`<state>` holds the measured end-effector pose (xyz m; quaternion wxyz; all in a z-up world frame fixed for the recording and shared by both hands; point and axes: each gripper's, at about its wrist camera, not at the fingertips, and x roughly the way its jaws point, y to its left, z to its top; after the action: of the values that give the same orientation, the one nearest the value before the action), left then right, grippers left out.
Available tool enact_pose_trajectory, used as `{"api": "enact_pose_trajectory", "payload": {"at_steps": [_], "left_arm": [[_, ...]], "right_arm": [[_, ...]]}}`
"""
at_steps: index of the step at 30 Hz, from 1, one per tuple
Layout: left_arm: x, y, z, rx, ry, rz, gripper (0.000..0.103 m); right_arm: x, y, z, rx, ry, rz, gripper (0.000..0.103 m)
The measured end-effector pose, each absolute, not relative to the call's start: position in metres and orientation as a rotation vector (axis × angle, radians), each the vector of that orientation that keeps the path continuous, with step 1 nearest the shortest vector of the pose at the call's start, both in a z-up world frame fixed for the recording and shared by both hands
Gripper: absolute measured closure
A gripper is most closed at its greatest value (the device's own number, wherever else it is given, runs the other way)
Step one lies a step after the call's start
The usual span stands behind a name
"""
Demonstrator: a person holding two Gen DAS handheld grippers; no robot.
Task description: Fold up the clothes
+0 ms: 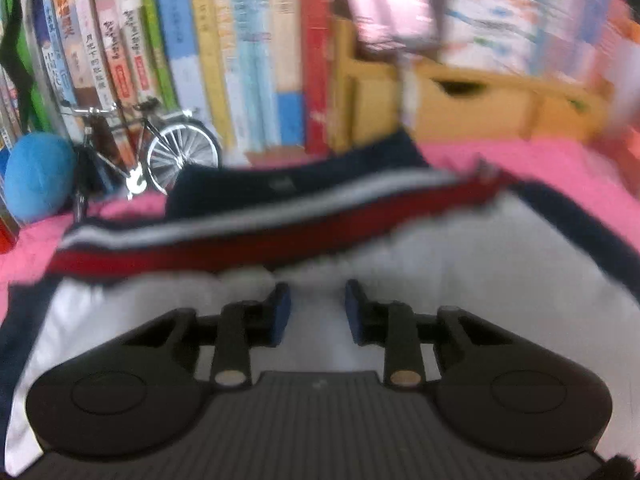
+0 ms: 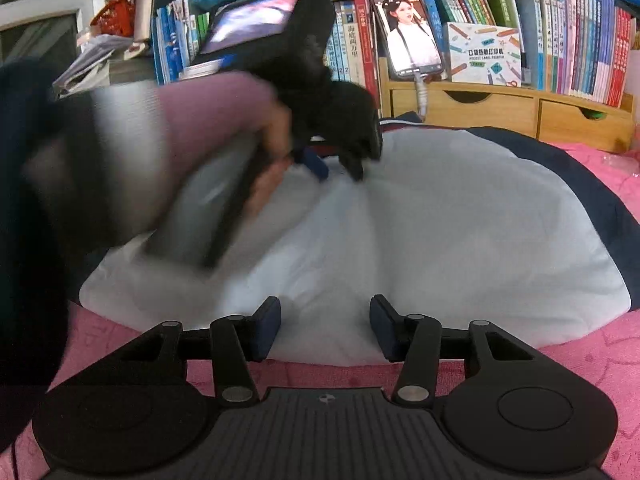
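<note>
Garment (image 1: 460, 248) lies spread on pink cloth (image 1: 540, 164), white panel up, navy edges, red-and-white band across the far side. Left wrist view: our left gripper (image 1: 318, 312) hovers just over the white panel near the band, jaws parted, holding nothing; we judge it is placed to take that edge. Right wrist view: our right gripper (image 2: 325, 330) sits at the near hem, jaws apart and empty, likely lined up to pinch it.

Books (image 1: 224, 52), model bicycle (image 1: 160, 152) crowd garment's (image 2: 440, 220) far edge.
</note>
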<state>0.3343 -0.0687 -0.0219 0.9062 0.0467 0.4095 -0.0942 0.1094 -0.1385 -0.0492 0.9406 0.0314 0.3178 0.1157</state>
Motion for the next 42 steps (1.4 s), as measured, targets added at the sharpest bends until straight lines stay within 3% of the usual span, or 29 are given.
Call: {"api": "enact_pose_trajectory", "payload": {"at_steps": [8, 17, 22, 35, 42], "left_arm": [[0.360, -0.065, -0.017, 0.074, 0.841, -0.149, 0.076], [0.271, -0.062, 0.035, 0.114, 0.826, -0.282, 0.076], [0.237, -0.073, 0.016, 0.194, 0.921, -0.346, 0.076], [0.369, -0.069, -0.022, 0.098, 0.842, -0.119, 0.083], [0.352, -0.064, -0.014, 0.054, 0.864, -0.117, 0.082]], "right_arm": [[0.109, -0.138, -0.049, 0.053, 0.649, 0.239, 0.054], [0.107, -0.140, -0.048, 0.054, 0.648, 0.249, 0.054], [0.107, -0.140, -0.047, 0.051, 0.648, 0.249, 0.054], [0.107, -0.140, -0.046, 0.040, 0.651, 0.248, 0.054], [0.108, -0.141, -0.046, 0.035, 0.652, 0.251, 0.054]]}}
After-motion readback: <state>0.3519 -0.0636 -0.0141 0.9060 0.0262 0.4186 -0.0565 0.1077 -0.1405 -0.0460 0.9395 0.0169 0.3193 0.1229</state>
